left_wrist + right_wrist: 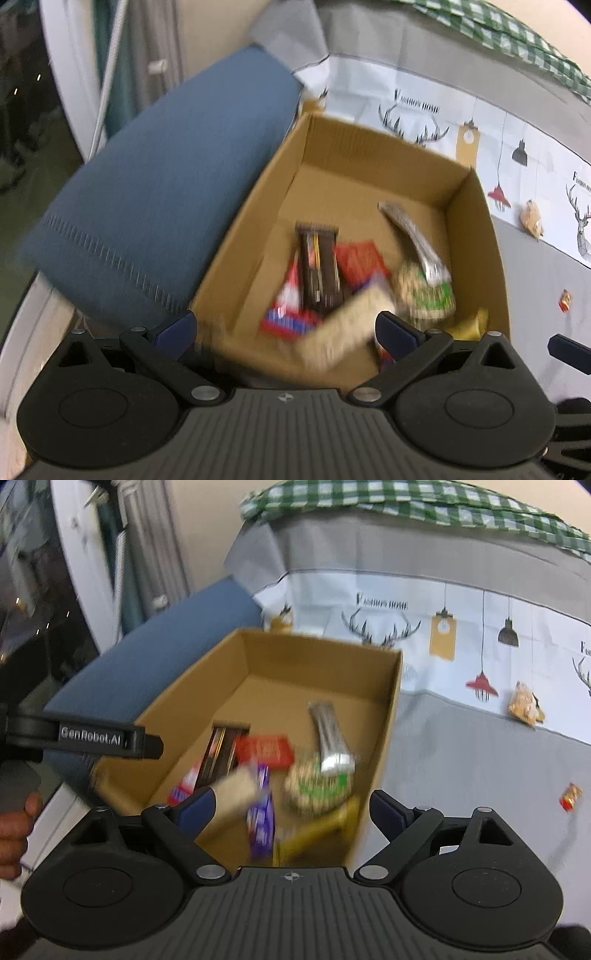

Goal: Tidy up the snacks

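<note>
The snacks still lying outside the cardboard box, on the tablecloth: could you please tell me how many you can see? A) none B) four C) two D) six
C: two lie outside the cardboard box on the tablecloth, a tan crumpled packet by the printed band and a small red-and-gold wrapped piece on the grey part nearer the camera; the other snacks are in the box.

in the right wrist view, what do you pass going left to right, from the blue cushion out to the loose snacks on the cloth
blue cushion → cardboard box → tan snack packet → small red wrapped snack
</note>
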